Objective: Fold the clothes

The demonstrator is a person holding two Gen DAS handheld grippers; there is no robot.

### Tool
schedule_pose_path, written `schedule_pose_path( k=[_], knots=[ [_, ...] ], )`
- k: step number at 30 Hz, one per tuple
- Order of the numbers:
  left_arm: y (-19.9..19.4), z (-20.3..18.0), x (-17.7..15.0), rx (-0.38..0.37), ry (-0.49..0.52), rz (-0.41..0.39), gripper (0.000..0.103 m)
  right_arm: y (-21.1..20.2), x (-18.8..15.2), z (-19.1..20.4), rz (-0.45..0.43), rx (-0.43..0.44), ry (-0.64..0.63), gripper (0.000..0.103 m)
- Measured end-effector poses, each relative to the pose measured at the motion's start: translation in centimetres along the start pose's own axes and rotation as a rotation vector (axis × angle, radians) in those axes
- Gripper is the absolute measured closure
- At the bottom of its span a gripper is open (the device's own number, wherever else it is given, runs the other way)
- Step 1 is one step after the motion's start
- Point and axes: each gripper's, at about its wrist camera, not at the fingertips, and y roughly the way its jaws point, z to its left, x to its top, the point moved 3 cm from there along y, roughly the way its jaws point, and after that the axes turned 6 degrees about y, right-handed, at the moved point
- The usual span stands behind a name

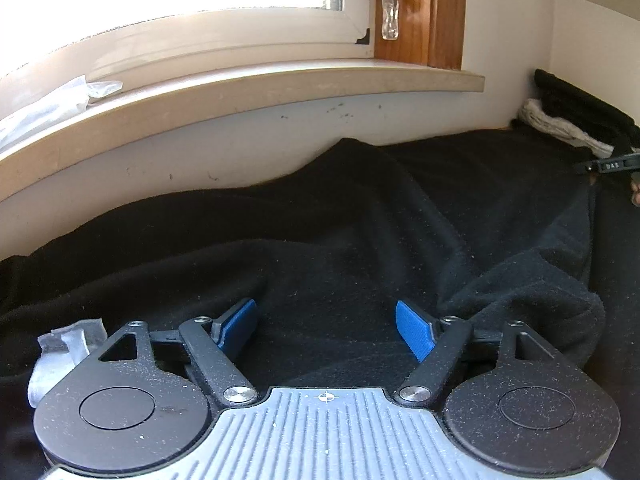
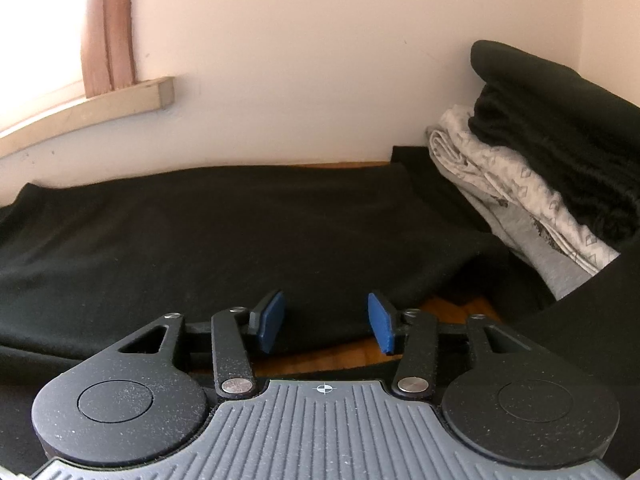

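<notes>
A large black garment (image 1: pixel 340 216) lies spread and rumpled across the surface below the window, reaching to the wall. My left gripper (image 1: pixel 326 330) hovers just over its near part, open, with black cloth showing between the blue pads (image 1: pixel 414 334). In the right wrist view the same black garment (image 2: pixel 224 224) lies flatter, its near edge ending over brown wood. My right gripper (image 2: pixel 326 322) is open at that edge, the cloth's hem lying between its blue pads (image 2: pixel 380 322). The right gripper's tip (image 1: pixel 608 166) shows at the far right of the left wrist view.
A stack of folded clothes (image 2: pixel 532 176), black on top of white and grey patterned pieces, sits by the wall at the right. A wooden windowsill (image 1: pixel 240 92) juts out above the garment, with clear plastic (image 1: pixel 52 100) on it. Bare wooden surface (image 2: pixel 452 312) shows beside the hem.
</notes>
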Motion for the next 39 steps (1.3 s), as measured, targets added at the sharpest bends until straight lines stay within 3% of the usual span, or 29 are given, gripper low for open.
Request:
schedule_pose_path(
  k=[2, 3, 25, 39],
  knots=[
    [0.1, -0.1, 0.0, 0.002, 0.001, 0.007, 0.013, 0.0, 0.0, 0.1, -0.001, -0.001, -0.004, 0.054],
    [0.2, -0.1, 0.0, 0.005, 0.003, 0.017, 0.000, -0.1, -0.1, 0.1, -0.001, -0.002, -0.006, 0.053],
    [-2.8, -0.8, 1.0, 0.112, 0.003, 0.021, 0.000, -0.1, -0.1, 0.3, -0.001, -0.004, -0.008, 0.049],
    [-4.1, -0.1, 0.5, 0.128, -0.030, 0.034, 0.000, 0.0, 0.0, 0.3, 0.000, -0.005, -0.019, 0.042]
  ],
)
